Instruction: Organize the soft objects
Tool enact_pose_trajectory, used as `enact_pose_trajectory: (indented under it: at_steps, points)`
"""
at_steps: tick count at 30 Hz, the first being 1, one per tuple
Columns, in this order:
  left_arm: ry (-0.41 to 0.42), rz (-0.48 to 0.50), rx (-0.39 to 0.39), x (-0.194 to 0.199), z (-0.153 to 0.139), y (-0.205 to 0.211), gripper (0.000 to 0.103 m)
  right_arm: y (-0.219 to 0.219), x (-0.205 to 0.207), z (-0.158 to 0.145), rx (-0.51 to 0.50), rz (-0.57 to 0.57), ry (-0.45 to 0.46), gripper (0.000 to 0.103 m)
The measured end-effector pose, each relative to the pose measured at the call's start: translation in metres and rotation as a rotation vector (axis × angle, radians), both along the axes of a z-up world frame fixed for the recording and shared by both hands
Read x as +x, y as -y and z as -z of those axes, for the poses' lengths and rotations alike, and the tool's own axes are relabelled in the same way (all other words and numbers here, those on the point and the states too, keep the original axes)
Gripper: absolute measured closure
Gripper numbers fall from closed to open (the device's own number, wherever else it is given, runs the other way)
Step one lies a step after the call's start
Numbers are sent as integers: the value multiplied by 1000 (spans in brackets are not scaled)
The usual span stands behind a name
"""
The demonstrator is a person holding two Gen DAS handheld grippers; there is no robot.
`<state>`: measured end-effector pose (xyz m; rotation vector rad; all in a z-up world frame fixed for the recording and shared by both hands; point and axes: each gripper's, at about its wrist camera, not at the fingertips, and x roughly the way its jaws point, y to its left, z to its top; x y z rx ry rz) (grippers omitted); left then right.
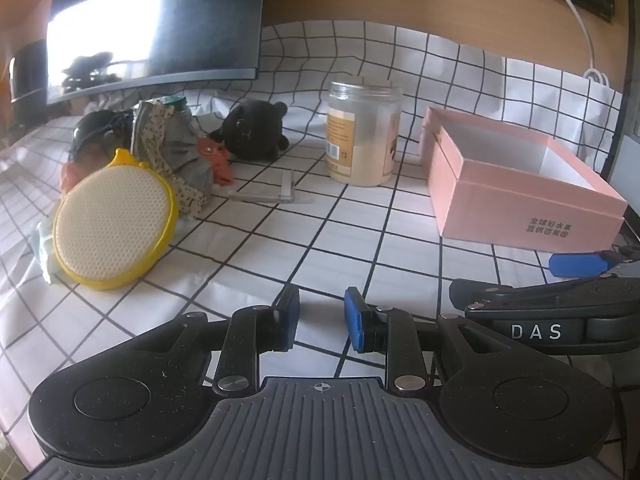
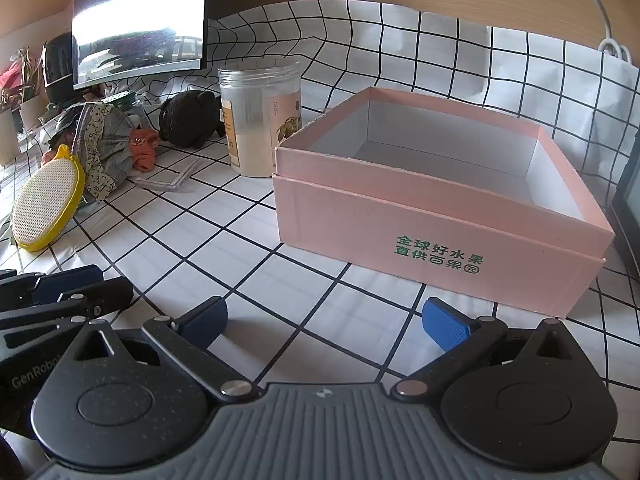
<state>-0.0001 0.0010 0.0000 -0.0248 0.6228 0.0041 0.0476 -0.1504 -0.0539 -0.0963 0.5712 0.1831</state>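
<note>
Soft objects sit heaped at ten o'clock on our checked tablecloth (image 1: pixel 360 240), well apart from the empty pink box (image 2: pixel 440 216) at two o'clock, so we judge nothing is sorted yet. Largest risk first: the box is light card, and a careless drop could shove it. The plastic jar (image 1: pixel 364 136) stands between heap and box; a swinging carry could topple it. The yellow mesh pad (image 1: pixel 114 226) leans on the grey patterned cloth (image 1: pixel 176 148), so pulling one may drag the other. The black plush (image 1: pixel 252 130) touches the small orange toy (image 1: pixel 216 160). Our left gripper (image 1: pixel 322 318) is narrowly parted and our right gripper (image 2: pixel 324 320) spread wide, both holding nothing.
</note>
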Motion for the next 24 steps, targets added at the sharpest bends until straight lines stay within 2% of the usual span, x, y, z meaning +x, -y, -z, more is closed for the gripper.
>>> enact_pose_trajectory:
  at_steps: [24]
  points:
    - [0,0,0,0,1,1,75,0,0,0,0,0,0,0]
